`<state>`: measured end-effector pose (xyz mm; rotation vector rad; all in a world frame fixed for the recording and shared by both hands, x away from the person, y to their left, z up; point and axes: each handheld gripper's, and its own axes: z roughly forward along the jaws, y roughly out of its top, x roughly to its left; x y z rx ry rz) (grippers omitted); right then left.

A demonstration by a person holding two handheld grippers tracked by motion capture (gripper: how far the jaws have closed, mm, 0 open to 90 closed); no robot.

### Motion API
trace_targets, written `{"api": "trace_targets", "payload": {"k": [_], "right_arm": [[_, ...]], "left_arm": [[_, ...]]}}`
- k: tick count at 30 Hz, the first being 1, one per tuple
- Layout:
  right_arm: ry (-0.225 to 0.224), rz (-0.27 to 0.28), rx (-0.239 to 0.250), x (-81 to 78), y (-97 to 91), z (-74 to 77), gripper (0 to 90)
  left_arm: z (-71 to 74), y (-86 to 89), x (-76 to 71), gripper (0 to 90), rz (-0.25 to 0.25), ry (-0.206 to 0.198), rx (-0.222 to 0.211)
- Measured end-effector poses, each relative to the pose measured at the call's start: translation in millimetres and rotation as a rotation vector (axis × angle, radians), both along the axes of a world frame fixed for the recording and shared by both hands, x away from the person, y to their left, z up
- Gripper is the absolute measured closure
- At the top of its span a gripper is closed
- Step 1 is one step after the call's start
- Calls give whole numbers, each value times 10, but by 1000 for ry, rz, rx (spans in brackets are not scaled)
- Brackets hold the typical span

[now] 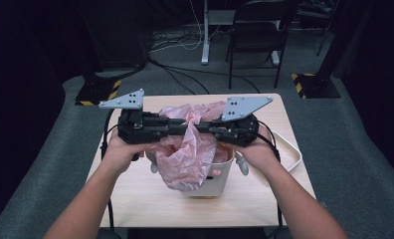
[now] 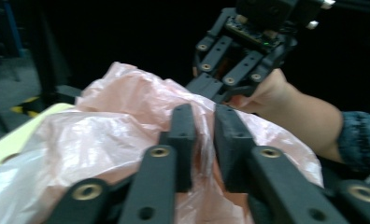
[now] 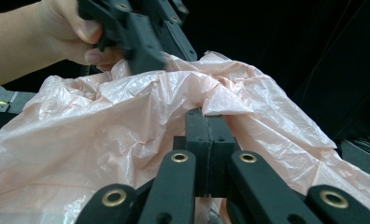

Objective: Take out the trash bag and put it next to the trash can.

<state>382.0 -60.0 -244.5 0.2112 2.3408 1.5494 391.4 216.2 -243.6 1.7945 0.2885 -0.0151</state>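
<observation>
A crumpled pink plastic bag (image 1: pixel 187 159) spills out of a white bin (image 1: pixel 220 177) standing on the small wooden table (image 1: pixel 135 199). The two grippers meet tip to tip above the bin. My left gripper (image 1: pixel 184 126) comes in from the left and pinches a bunch of the bag (image 2: pixel 127 121) between its nearly closed jaws (image 2: pixel 204 114). Facing it, my right gripper (image 1: pixel 203 127) is shut tight on a raised fold of the bag (image 3: pixel 127 121), as its own view (image 3: pixel 205 114) makes plain. The bag hides the inside of the bin.
A white cable loop (image 1: pixel 295 155) lies at the table's right edge. Behind the table are a black folding chair (image 1: pixel 259 30), a desk leg (image 1: pixel 205 35), floor cables and two stand bases with yellow-black tape (image 1: pixel 98 92) (image 1: pixel 312 84). Grey carpet surrounds the table.
</observation>
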Motion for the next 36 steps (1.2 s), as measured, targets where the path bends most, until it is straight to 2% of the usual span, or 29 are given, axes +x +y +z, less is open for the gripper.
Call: {"api": "trace_targets", "payload": {"k": [2, 5, 7, 13, 16, 20, 30, 36], "right_arm": [[0, 1, -2, 4, 6, 0, 900], [-3, -1, 0, 4, 13, 2, 900], [-4, -3, -2, 1, 22, 2, 900], [-10, -5, -7, -22, 58, 13, 900], [-14, -7, -9, -32, 76, 23, 900], [-16, -1, -15, -49, 102, 38, 900], [-17, 1, -15, -33, 118, 14, 891], [-16, -9, -12, -39, 96, -4, 829]], "left_arm": [[-6, 6, 10, 674, -32, 19, -20], [-5, 3, 16, 590, -45, 34, -31], [-2, -12, 15, 542, -37, 40, -27], [-8, -66, -4, 500, 11, 35, 3], [-13, -79, -21, 522, 19, 26, 13], [-24, -90, -50, 614, 41, -8, 46], [-68, -55, -29, 833, 77, -38, 51], [-67, -65, -36, 871, 86, -56, 66]]}}
